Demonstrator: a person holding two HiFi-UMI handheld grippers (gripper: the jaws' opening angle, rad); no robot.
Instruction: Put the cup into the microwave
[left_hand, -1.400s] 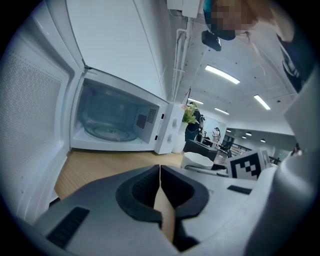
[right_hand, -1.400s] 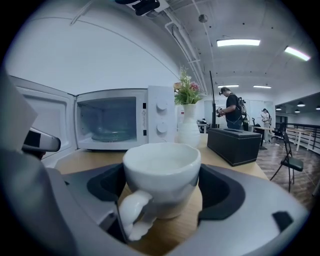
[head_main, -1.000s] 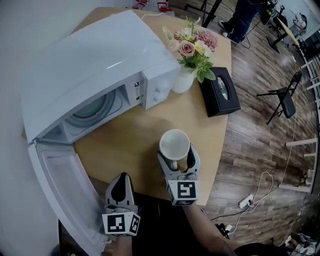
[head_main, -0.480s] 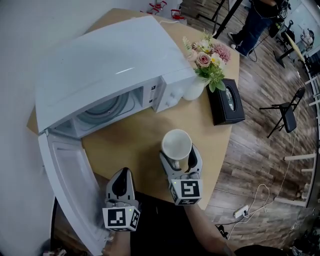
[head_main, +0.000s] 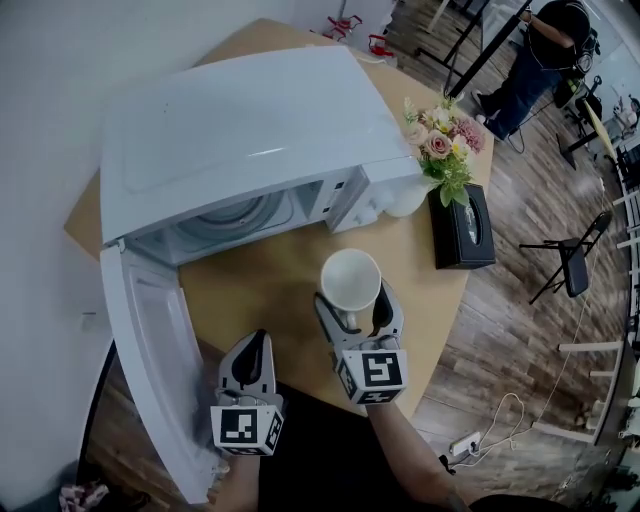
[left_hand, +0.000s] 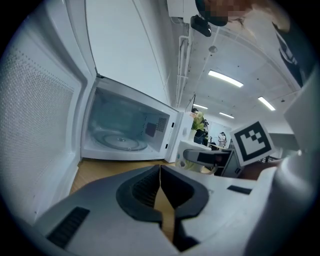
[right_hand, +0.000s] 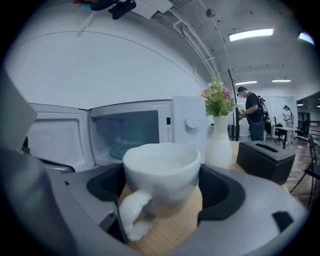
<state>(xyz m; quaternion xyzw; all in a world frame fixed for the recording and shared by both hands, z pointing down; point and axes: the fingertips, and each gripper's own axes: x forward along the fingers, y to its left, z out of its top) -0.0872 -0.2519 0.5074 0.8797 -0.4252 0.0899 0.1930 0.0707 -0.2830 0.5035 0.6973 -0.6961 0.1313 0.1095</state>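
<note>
A white cup (head_main: 350, 280) (right_hand: 161, 172) sits upright between the jaws of my right gripper (head_main: 351, 306) (right_hand: 162, 192), which is shut on it, handle toward me. The white microwave (head_main: 240, 140) (right_hand: 145, 127) stands at the table's back left, its door (head_main: 150, 360) swung wide open toward me and its glass turntable (left_hand: 117, 141) visible inside. My left gripper (head_main: 247, 366) (left_hand: 160, 182) is shut and holds nothing, close to the open door's inner face. The cup is above the wooden table (head_main: 270, 290), in front of the microwave's control panel.
A white vase of flowers (head_main: 438, 150) (right_hand: 218, 135) stands right of the microwave, with a black tissue box (head_main: 462, 228) (right_hand: 265, 160) beside it. The table edge is near on the right. A person (head_main: 545, 50) stands far off on the wood floor.
The head view has shifted, so the microwave and table sit further right in frame. The right gripper has carried the cup slightly toward the microwave. The left gripper stays shut by the door.
</note>
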